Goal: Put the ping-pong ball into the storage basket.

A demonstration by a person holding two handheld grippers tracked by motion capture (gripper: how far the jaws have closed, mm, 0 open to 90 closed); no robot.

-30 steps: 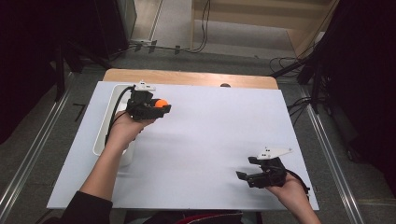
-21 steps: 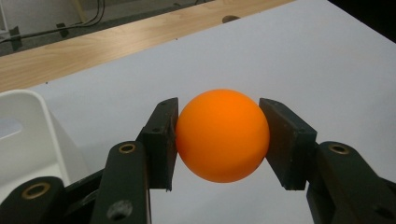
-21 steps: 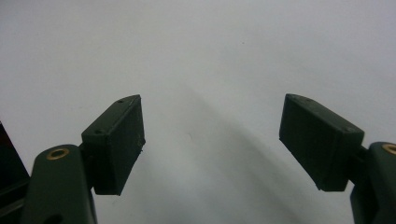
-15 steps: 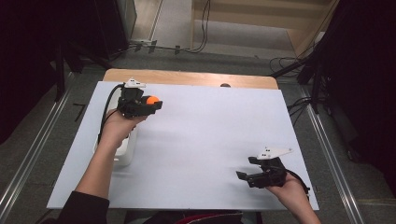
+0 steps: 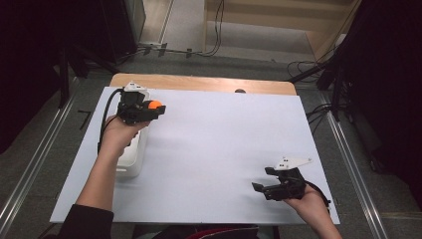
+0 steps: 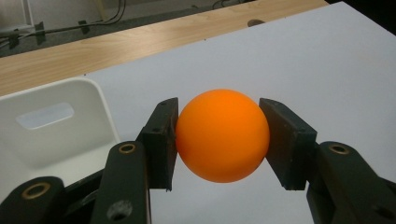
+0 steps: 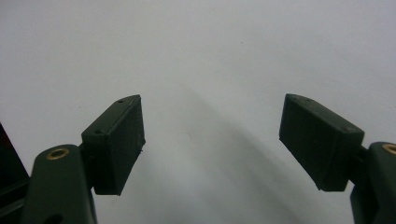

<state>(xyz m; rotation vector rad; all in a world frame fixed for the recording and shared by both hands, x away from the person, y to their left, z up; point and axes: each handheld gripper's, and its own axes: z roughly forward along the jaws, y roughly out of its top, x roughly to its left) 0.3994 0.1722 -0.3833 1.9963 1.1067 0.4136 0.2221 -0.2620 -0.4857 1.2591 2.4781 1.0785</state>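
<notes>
An orange ball (image 6: 222, 134) sits squeezed between the two black pads of my left gripper (image 6: 219, 140), which is shut on it. In the high view that gripper (image 5: 152, 108) holds the ball (image 5: 155, 105) in the air at the far left of the white board, beside the far end of a white bin (image 5: 137, 157). The bin's wall, with a handle slot (image 6: 44, 115), lies to the left in the left gripper view. My right gripper (image 5: 260, 180) rests low near the front right of the board, open, its pads (image 7: 119, 140) wide apart over bare white surface.
The white board (image 5: 224, 149) lies on a wooden table whose bare strip (image 5: 209, 84) runs along the far edge, with a small dark hole (image 5: 240, 91) in it. Cables lie on the floor beyond. Metal rails flank both sides.
My left gripper has carried the orange ball leftward across the board, toward the far end of the white bin. The right gripper has stayed where it was.
</notes>
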